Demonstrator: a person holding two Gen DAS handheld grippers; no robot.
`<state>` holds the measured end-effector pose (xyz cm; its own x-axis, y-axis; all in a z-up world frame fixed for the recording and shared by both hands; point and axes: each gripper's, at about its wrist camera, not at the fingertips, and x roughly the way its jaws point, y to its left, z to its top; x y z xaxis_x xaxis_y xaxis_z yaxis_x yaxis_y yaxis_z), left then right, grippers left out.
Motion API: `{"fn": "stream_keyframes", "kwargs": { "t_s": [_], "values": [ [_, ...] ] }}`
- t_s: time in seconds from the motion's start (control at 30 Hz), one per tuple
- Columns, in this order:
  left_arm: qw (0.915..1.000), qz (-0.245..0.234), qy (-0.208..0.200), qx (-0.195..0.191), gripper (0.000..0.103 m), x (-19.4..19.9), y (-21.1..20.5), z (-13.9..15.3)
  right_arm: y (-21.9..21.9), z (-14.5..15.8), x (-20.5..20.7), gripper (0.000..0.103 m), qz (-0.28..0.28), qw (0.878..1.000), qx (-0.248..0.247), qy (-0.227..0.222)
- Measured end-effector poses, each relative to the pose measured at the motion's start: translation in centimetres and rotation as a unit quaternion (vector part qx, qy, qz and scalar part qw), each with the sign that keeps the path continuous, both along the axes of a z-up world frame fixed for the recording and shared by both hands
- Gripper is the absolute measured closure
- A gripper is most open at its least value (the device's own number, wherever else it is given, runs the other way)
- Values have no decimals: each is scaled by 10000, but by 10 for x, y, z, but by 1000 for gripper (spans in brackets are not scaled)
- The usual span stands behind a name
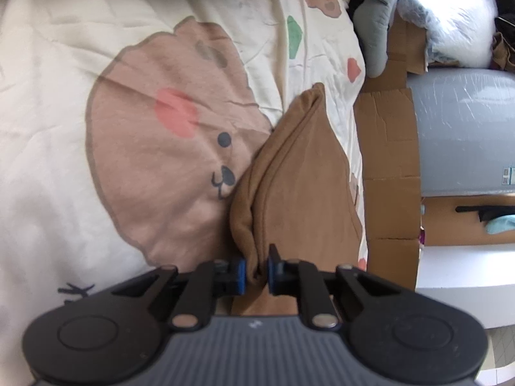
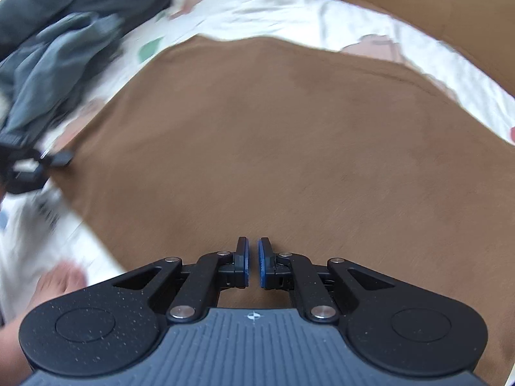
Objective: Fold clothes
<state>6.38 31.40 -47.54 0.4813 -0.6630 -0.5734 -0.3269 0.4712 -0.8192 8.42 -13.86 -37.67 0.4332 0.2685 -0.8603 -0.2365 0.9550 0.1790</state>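
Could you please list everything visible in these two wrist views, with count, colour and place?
Brown garment: one, brown, folded on the bed.
Bedsheet: one, cream with a bear print, under the garment.
Grey clothes: a heap, grey, upper left of the right wrist view, count unclear.
Cardboard: several flat pieces, tan, beside the bed.
Grey bulky object: one, pale grey, past the cardboard.
Left tongs: black with blue pads, shut on a fold of the brown garment.
Right tongs: same colours, nearly shut, nothing visible between them, over the garment.
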Motion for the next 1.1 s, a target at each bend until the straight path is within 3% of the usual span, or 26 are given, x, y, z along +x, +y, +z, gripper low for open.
{"fn": "stream_keyframes", "kwargs": {
  "t_s": [0.2, 0.67, 1.1],
  "values": [
    [10000, -42, 62, -39, 89, 4, 2, -2, -6, -15, 33, 95, -464, 9988, -24, -138],
    [9995, 58, 91, -306, 88, 5, 5, -11, -10, -26, 109, 95, -950, 9946, -125, -396],
    [9998, -31, -3, -200, 88, 5, 4, -9, -15, -29, 164, 95, -1407, 9882, -208, -575]
  ]
}}
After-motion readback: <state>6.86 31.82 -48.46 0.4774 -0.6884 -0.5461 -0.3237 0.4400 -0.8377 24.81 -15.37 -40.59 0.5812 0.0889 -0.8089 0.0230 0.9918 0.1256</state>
